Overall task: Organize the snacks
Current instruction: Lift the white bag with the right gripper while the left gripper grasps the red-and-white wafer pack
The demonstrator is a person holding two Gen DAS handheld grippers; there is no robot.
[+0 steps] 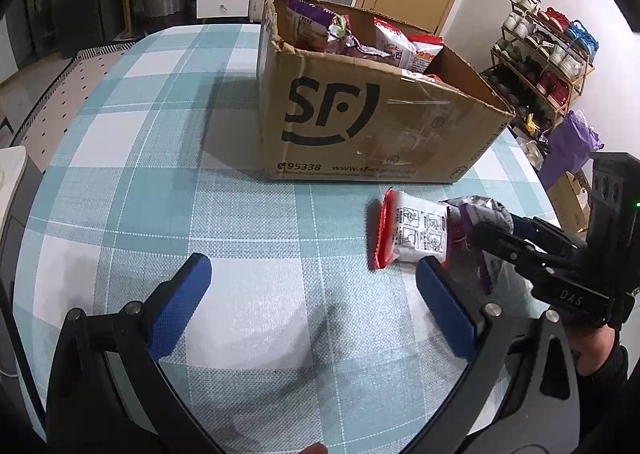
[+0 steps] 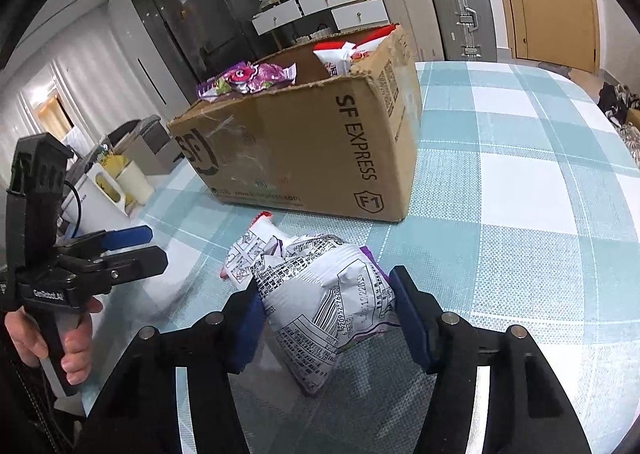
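Snack bag point(image 2: 320, 294), white with purple edging, sits pinched between the blue pads point(image 2: 412, 318) of the right gripper point(image 2: 324, 318), low over the checked tablecloth point(image 2: 520, 213). Just beside it lies a red-and-white packet point(image 1: 404, 234). Left gripper point(image 1: 312, 294) hovers with jaws spread wide, holding nothing. Behind stands an open cardboard box point(image 1: 372, 117) containing more snack packets point(image 1: 352, 37).

low wrist views, both facing box point(image 1: 372, 109)

Left gripper point(image 1: 316, 286) agape, right gripper point(image 2: 326, 306) clamped.
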